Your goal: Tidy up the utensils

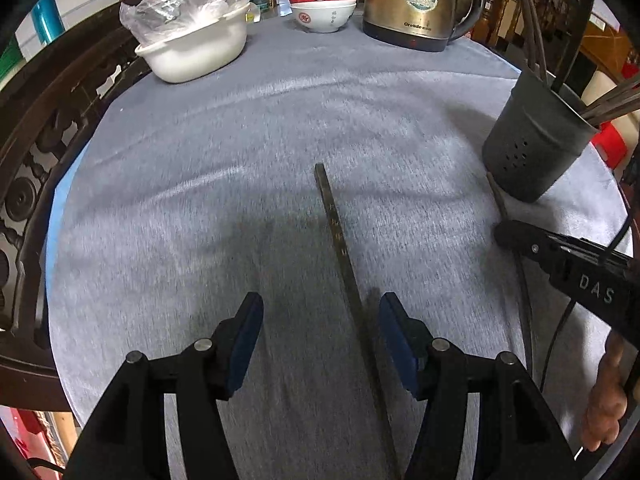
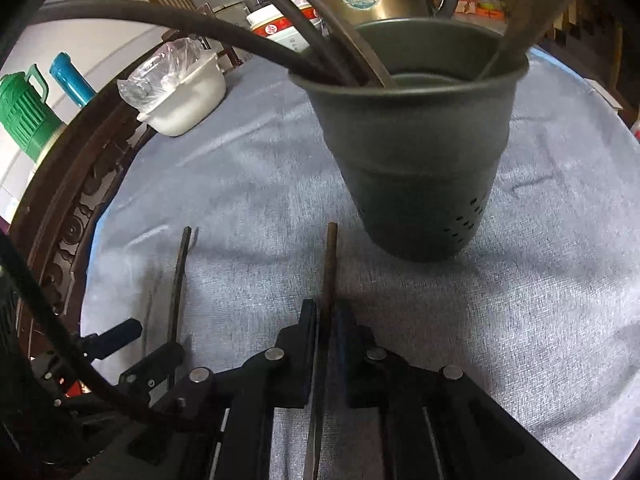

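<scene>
A dark chopstick (image 1: 340,240) lies on the grey cloth between the open fingers of my left gripper (image 1: 320,320), close to the right pad; it also shows in the right wrist view (image 2: 178,280). My right gripper (image 2: 326,312) is shut on a brown chopstick (image 2: 330,264) that points toward the dark green utensil holder (image 2: 420,168). The holder (image 1: 536,140) stands at the right of the table with several chopsticks leaning in it. The right gripper shows in the left wrist view (image 1: 504,234) beside the holder's base.
A white basin with a plastic bag (image 1: 192,40), stacked bowls (image 1: 322,4) and a brass kettle (image 1: 416,4) stand along the far edge. A carved dark wooden chair back (image 1: 48,140) borders the table on the left. A cable (image 2: 160,16) arcs over the right wrist view.
</scene>
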